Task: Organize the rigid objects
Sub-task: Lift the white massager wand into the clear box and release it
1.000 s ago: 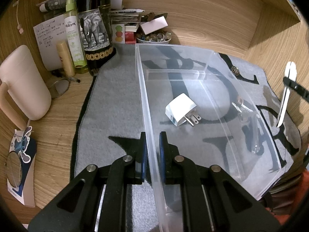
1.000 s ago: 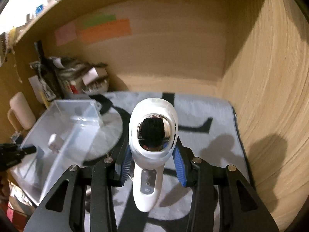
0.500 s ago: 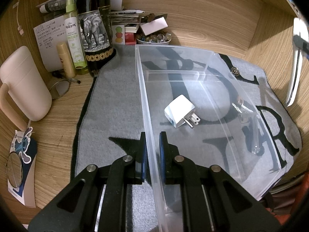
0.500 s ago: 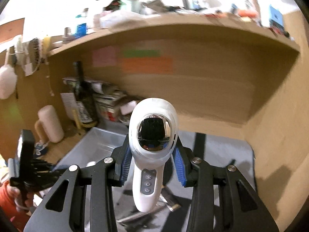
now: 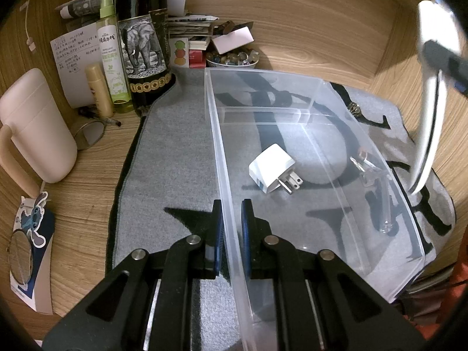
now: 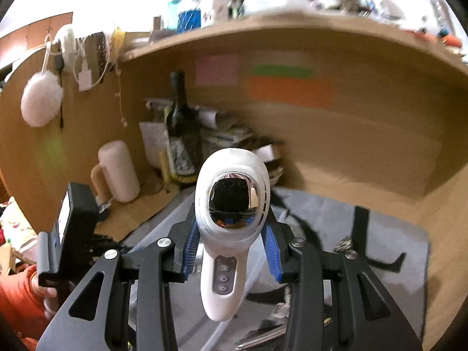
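The left claw (image 5: 232, 228) is clenched on the near left wall of the clear plastic bin (image 5: 292, 76), one blue pad outside the wall and one inside, the wall running away from it toward 12 o'clock. The bin sits on a grey mat (image 5: 175, 158) printed with black letters, which lies on the wooden table (image 5: 84, 181). Inside the bin, at about 1 o'clock from the left claw and near it, lies a white plug adapter (image 5: 270, 168) on its side, its metal prongs pointing toward 4 o'clock. Farther off at 3 o'clock, against the bin's right wall, lies a small clear tube-like piece (image 5: 386, 204); what it is I cannot tell.

The right claw (image 6: 229, 248) is grasping a white handheld device (image 6: 231, 204), its blue pads pressing the body on both sides just below the mirrored oval face. The device stands upright between the fingers, its handle with three buttons hanging down toward 6 o'clock. In the left wrist view it shows blurred at 2 o'clock, above the bin's right edge.

Outside the bin, at 11 o'clock from the left claw, stand a dark bottle with an elephant label (image 5: 144, 44), a green spray bottle (image 5: 112, 52) and, nearer at 9 to 10 o'clock, a pale pink mug (image 5: 35, 128).
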